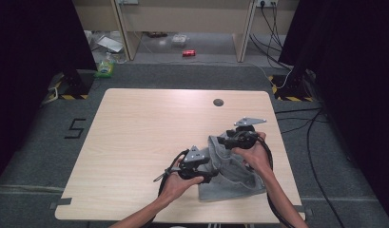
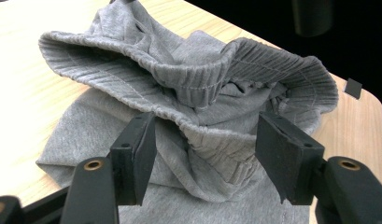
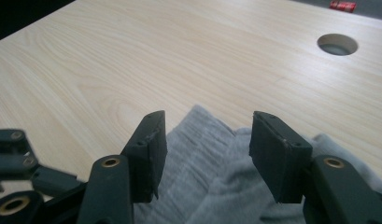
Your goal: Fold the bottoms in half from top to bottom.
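Note:
A crumpled grey garment (image 1: 230,173) with a ribbed waistband lies on the wooden table (image 1: 149,128), near its front right corner. My left gripper (image 1: 212,175) comes at it from the left. In the left gripper view that gripper (image 2: 207,156) stands open, with a raised fold of the waistband (image 2: 202,84) between and beyond the pads, which do not press on it. My right gripper (image 1: 221,141) hovers over the garment's far edge. In the right gripper view it (image 3: 205,154) is open, with grey cloth (image 3: 202,186) below the jaws and nothing held.
A round cable hole (image 1: 218,102) is in the tabletop beyond the garment, also seen as the hole (image 3: 337,44). The table's left and far parts are bare wood. On the floor behind lie a red can (image 1: 189,53) and cables (image 1: 296,118).

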### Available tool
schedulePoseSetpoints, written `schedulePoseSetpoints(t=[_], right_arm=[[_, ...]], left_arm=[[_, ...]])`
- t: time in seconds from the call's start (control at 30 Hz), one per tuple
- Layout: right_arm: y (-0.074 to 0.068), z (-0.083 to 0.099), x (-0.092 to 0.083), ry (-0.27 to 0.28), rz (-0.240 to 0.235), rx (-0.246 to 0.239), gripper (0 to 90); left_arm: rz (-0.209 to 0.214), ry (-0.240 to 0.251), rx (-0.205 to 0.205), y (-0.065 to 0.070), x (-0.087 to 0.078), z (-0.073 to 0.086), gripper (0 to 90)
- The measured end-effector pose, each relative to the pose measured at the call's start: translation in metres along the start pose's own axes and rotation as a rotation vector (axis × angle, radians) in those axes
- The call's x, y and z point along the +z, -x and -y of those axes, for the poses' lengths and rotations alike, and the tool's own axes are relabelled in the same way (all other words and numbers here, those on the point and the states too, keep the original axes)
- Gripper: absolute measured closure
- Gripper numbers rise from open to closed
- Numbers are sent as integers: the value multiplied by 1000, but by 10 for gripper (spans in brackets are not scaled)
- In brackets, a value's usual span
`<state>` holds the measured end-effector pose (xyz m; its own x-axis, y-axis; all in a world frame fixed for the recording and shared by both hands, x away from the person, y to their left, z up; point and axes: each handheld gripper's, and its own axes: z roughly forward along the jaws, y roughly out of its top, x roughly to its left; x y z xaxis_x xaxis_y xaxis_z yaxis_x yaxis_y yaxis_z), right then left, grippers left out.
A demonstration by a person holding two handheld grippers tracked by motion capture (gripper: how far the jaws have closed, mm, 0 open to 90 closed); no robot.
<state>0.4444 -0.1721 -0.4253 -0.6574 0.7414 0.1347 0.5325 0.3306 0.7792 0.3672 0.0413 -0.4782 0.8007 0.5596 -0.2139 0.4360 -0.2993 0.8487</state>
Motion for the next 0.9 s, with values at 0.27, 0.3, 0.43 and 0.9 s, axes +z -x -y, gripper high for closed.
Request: schedulePoseSetpoints(t=[0.27,0.3,0.43,0.9], right_arm=[[-5,-10,29,-59,9,-11,456],[-6,-11,33,-72,8,-8,454],[-8,-14,46,-118,25,-18,499],[-7,-2,-2,-43,21,-53,894]], left_arm=[[-2,-3,2,0,-1,0,381],[-2,-4,1,0,-1,0,381],[-3,-9,-6,-1,-2,1,376],[6,1,-32,-3,-6,1,359]])
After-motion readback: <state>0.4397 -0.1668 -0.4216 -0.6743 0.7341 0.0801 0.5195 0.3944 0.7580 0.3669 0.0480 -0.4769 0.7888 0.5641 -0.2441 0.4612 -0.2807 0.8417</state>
